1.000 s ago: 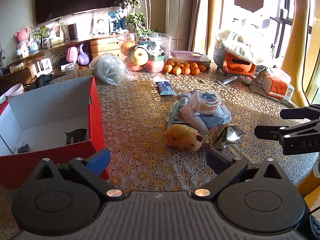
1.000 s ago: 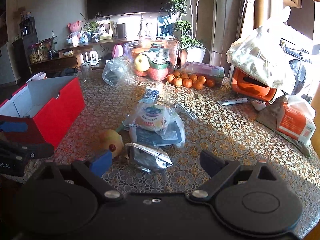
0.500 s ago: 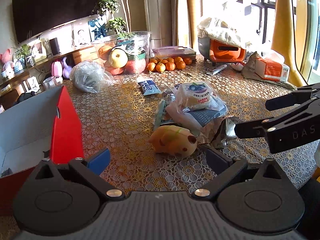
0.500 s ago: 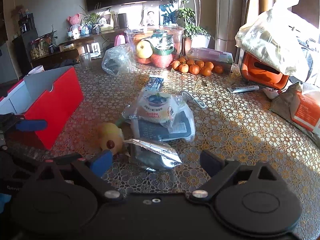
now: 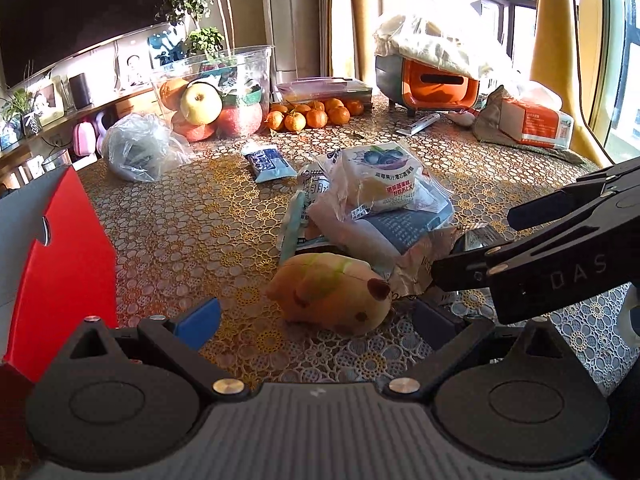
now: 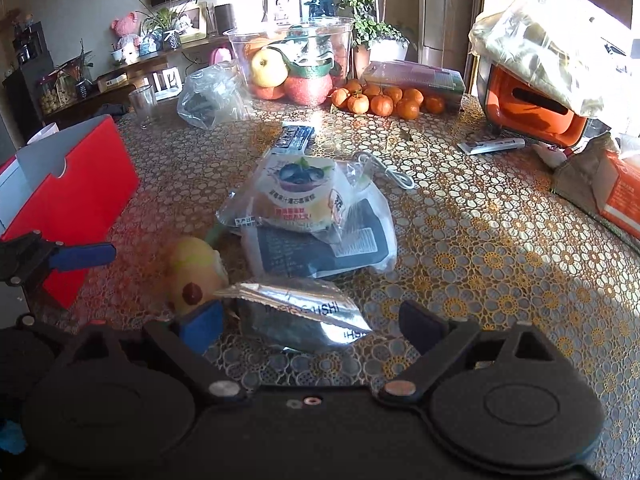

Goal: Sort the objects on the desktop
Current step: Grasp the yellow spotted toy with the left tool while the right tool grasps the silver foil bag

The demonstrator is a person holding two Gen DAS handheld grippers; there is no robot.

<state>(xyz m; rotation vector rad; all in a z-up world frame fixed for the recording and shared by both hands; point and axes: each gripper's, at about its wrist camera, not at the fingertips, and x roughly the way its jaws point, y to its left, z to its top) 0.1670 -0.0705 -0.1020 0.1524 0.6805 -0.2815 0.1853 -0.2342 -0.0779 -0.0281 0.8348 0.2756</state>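
Observation:
A yellow plush toy (image 5: 332,290) lies on the patterned tablecloth, just ahead of my open left gripper (image 5: 316,318); it also shows in the right wrist view (image 6: 196,274). A silver foil packet (image 6: 298,314) lies between the fingers of my open right gripper (image 6: 310,326). Behind them sits a pile of snack bags with a blueberry bread pack (image 5: 380,180) on top, also seen in the right wrist view (image 6: 298,194). A small blue packet (image 5: 266,164) lies farther back. The red box (image 5: 60,256) stands at the left. The right gripper (image 5: 472,248) reaches in from the right in the left wrist view.
A clear bowl of fruit (image 5: 212,96), several mandarins (image 5: 316,114), a plastic bag (image 5: 140,148), an orange appliance under a bag (image 5: 440,80), a tissue pack (image 5: 532,124), a white cable (image 6: 388,172) and a glass (image 6: 142,104) stand at the back.
Both grippers have moved forward and lower toward the pile. The left one has turned right, away from the red box, and closed in on the plush toy. The right one now straddles the foil packet.

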